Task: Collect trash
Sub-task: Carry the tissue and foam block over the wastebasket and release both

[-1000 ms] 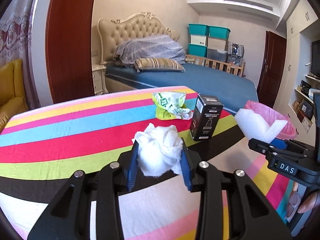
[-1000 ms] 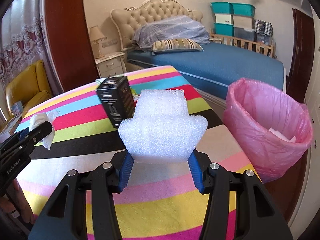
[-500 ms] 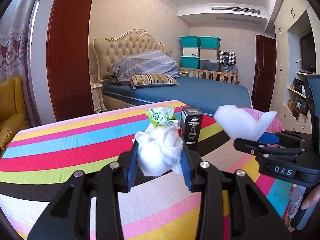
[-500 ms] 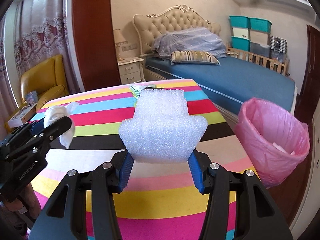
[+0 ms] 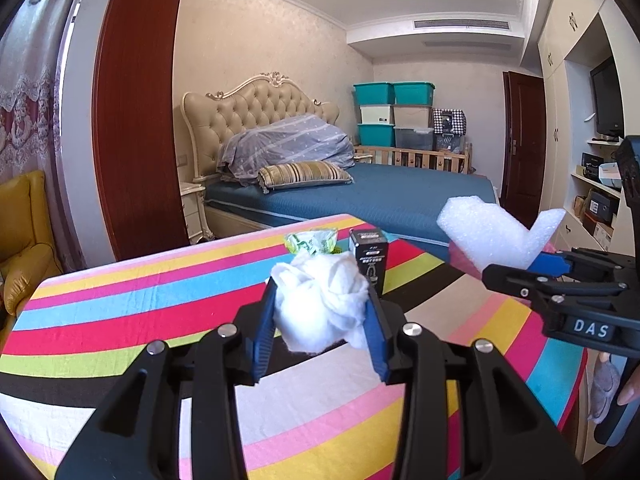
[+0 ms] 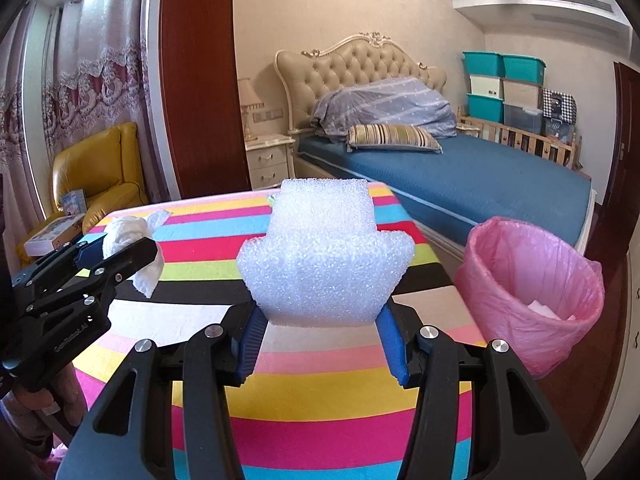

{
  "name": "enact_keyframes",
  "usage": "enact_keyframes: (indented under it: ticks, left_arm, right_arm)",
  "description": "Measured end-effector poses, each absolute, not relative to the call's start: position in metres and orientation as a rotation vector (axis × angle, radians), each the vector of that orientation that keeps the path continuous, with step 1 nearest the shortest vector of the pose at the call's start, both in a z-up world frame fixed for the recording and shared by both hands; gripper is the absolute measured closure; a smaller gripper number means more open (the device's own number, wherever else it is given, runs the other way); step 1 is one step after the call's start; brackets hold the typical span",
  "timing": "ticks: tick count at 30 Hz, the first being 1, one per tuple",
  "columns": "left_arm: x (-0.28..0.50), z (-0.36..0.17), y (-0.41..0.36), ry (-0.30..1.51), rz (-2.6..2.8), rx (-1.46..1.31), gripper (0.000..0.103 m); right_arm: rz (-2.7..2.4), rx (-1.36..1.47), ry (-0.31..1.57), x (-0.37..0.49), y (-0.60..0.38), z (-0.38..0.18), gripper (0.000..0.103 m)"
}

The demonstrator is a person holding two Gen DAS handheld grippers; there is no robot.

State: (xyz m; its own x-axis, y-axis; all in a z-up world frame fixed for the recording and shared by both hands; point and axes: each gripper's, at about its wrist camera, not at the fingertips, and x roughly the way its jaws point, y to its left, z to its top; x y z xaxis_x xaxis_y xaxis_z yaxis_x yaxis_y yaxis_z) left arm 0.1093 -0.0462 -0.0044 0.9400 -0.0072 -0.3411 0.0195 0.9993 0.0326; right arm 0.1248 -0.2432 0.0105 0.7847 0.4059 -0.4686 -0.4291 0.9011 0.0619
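Observation:
My left gripper (image 5: 320, 300) is shut on a crumpled white tissue (image 5: 320, 312), held above the striped tablecloth (image 5: 140, 312). My right gripper (image 6: 322, 314) is shut on a chunk of white foam (image 6: 324, 256), also lifted off the table. Each gripper shows in the other's view: the right gripper (image 5: 532, 266) with the foam (image 5: 488, 236) at the right, the left gripper (image 6: 120, 254) with the tissue (image 6: 128, 232) at the left. A pink-lined trash bin (image 6: 528, 280) stands off the table's right edge, with white scraps inside. A green wrapper (image 5: 312, 242) and a black box (image 5: 370, 258) stay on the table's far side.
A blue bed (image 6: 480, 184) lies beyond the table, with a nightstand (image 6: 268, 160) beside it. A yellow armchair (image 6: 96, 176) stands at the left, with boxes (image 6: 56, 232) near it. Shelves and a dark door (image 5: 524, 140) line the right wall.
Both grippers have risen and tilted up with their loads still held. The table has dropped lower in both views, and the black box is now hidden behind the foam in the right wrist view.

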Motion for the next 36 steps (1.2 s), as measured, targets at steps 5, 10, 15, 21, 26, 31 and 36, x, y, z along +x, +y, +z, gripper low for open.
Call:
enact_keyframes:
  ticks: [5,10,15,21,26,31,36]
  left_arm:
    - [0.117,0.0,-0.057,0.341,-0.046,0.044,0.063]
    - [0.129,0.002,-0.076,0.344,-0.099,0.073,0.063]
    - [0.144,0.004,-0.102,0.356,-0.172,0.088,0.063]
    - [0.166,0.008,-0.132,0.362,-0.241,0.093,0.063]
    - [0.184,0.01,-0.162,0.35,-0.3,0.107,0.063]
    - [0.216,0.008,-0.204,0.383,-0.382,0.091,0.061]
    - [0.253,0.007,-0.233,0.43,-0.432,0.05,0.061]
  right_arm:
    - [0.442,-0.049,0.466,0.116,-0.263,0.017,0.054]
    - [0.413,-0.042,0.436,0.111,-0.288,0.027,0.054]
    - [0.351,-0.021,0.411,0.114,-0.32,0.036,0.054]
    - [0.276,-0.014,0.391,0.124,-0.364,0.044,0.054]
    - [0.23,-0.017,0.389,0.136,-0.396,0.045,0.054]
    - [0.182,-0.008,0.404,0.158,-0.431,0.043,0.053]
    - [0.152,0.008,0.444,0.187,-0.464,0.033,0.053]
